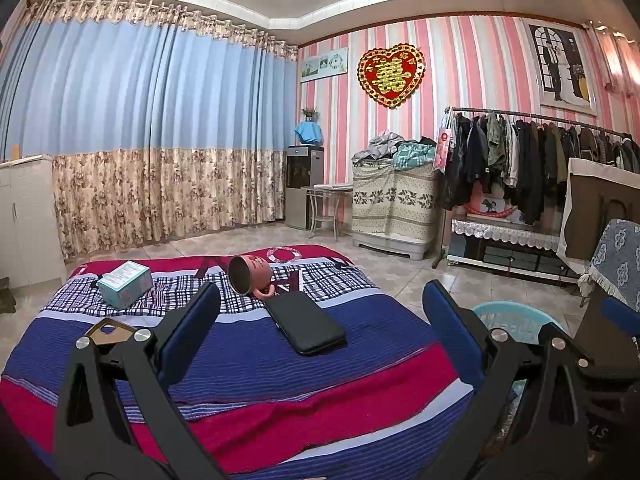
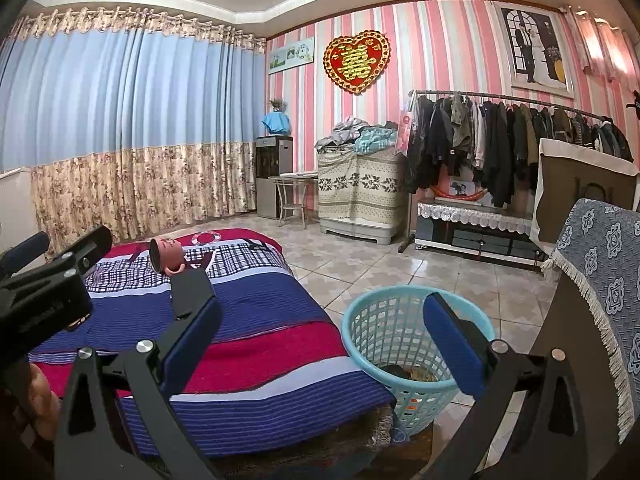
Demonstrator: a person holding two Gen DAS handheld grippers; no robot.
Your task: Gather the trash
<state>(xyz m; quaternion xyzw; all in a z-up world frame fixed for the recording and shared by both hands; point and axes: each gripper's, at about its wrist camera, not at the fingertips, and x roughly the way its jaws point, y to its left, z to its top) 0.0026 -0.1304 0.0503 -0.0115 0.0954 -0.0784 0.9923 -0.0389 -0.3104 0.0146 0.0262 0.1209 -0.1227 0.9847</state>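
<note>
Trash, likely the small teal box [image 1: 125, 285], is lying on the striped blanket [image 1: 248, 360] beside a tipped pink mug [image 1: 252, 274] and a black phone [image 1: 306, 325], well apart from the basket [image 2: 394, 354]. Confusing them is risking binning the phone. Left gripper [image 1: 320, 332] and right gripper [image 2: 324, 344] are hovering spread wide, holding and touching nothing.

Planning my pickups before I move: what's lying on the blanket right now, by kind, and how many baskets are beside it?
Box: 1
Cup, tipped on its side: 1
Black flat case: 1
Basket, on the floor beside the blanket: 1
Total: 4
</note>
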